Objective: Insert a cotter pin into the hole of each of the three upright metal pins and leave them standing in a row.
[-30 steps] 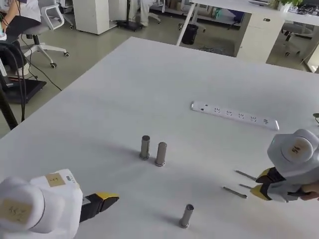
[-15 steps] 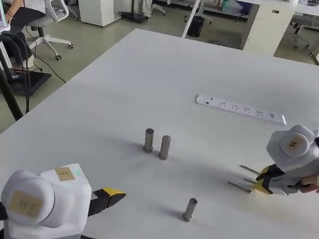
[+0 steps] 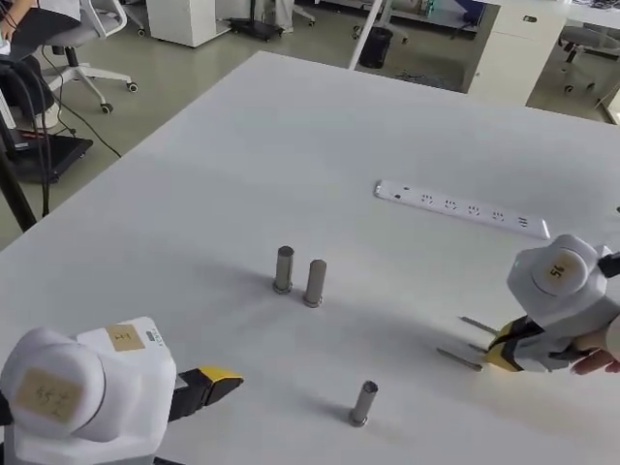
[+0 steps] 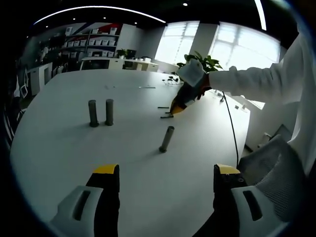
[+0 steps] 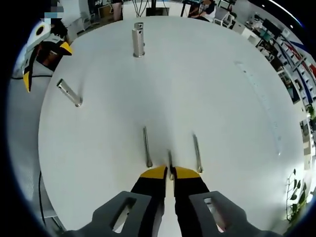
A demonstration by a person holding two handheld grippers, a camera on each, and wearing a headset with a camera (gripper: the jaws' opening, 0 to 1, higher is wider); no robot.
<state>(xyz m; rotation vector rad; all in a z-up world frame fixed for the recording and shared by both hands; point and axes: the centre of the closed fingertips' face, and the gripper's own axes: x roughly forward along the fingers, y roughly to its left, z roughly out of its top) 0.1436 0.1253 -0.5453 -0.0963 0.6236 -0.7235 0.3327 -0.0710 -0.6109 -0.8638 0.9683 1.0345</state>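
Observation:
Three upright metal pins stand on the white table: two close together (image 3: 283,269) (image 3: 314,283) and one alone nearer me (image 3: 363,403). Three thin cotter pins lie flat at the right. My right gripper (image 3: 500,351) has its yellow-tipped jaws closed on the end of the middle cotter pin (image 5: 170,162). The other two cotter pins (image 5: 147,146) (image 5: 197,153) lie on either side of it. My left gripper (image 4: 166,170) is open and holds nothing. It hovers at the near left (image 3: 205,385), aimed toward the lone pin (image 4: 167,138).
A white power strip (image 3: 461,208) lies on the table beyond the cotter pins. The table's left edge (image 3: 116,179) runs diagonally, with office chairs and cables on the floor past it. A person's sleeve (image 4: 247,79) holds the right gripper.
The head camera has shifted a little. My right gripper stays at the cotter pins and has edged slightly along the middle one. The left gripper and metal pins have not moved.

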